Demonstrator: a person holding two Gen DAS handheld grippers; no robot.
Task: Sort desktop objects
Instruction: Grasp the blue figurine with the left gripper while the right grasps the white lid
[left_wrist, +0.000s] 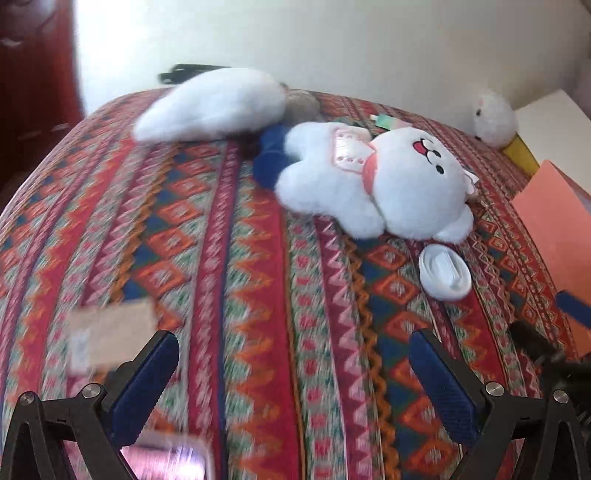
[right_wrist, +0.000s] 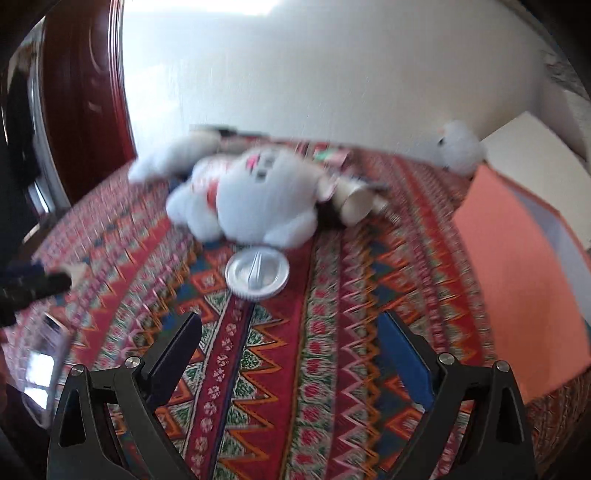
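We held both grippers above the patterned tablecloth with nothing in either: the left gripper stood with its jaws spread wide over bare cloth, and the right gripper likewise gaped with only cloth between its fingers. The white plush cat lay on its back near the middle of the table, its head toward the orange box at the right edge, and the white plastic lid lay flat just in front of its head. A paper cup lay tipped on its side beside the toy, touching it as far as we could tell through the blur. We judged the plush light, soft and forgiving, best pinched across a leg or the narrow neck, where the stuffing would compress. The lid looked thin, stiff and slippery; we reckoned its rim was the only purchase. The cup would crush easily if squeezed hard.
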